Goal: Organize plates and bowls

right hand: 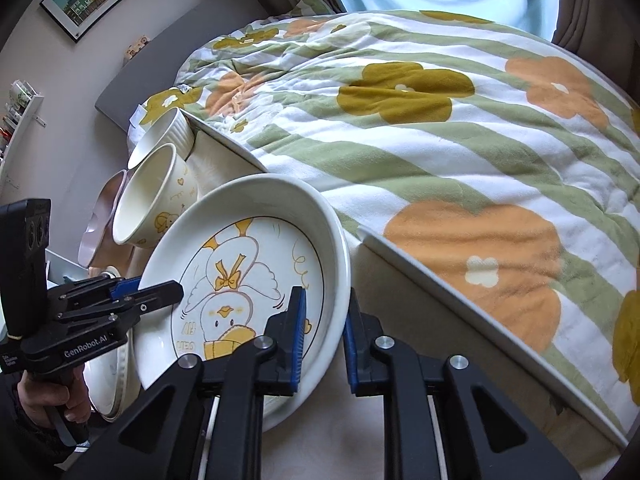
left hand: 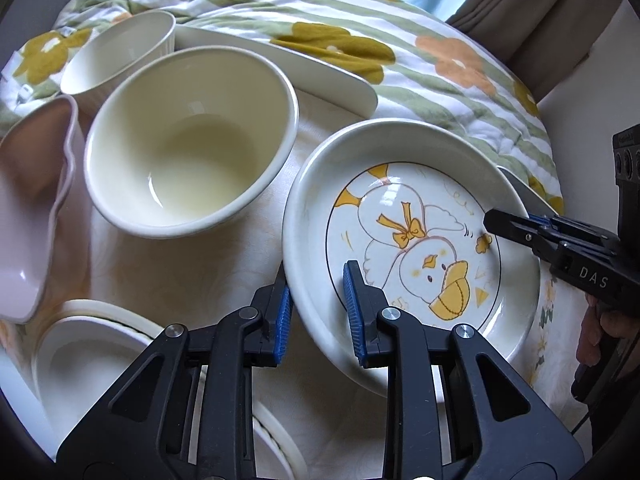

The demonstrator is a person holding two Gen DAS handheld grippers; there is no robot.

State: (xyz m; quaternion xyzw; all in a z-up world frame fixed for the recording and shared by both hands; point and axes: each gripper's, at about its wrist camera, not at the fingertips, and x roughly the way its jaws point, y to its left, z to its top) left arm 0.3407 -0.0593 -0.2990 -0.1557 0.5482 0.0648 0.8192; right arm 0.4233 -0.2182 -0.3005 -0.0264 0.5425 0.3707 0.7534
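Note:
A white deep plate with a yellow duck drawing is held tilted above the table. My left gripper is shut on its near-left rim, one pad inside and one outside. My right gripper is shut on the opposite rim of the duck plate. The right gripper also shows in the left wrist view, and the left gripper in the right wrist view. A cream bowl stands left of the plate, with a ribbed white bowl behind it.
A pink wavy bowl is at the far left. Stacked white ribbed dishes sit at the near left. A white tray rim borders a flowered striped quilt behind and to the right.

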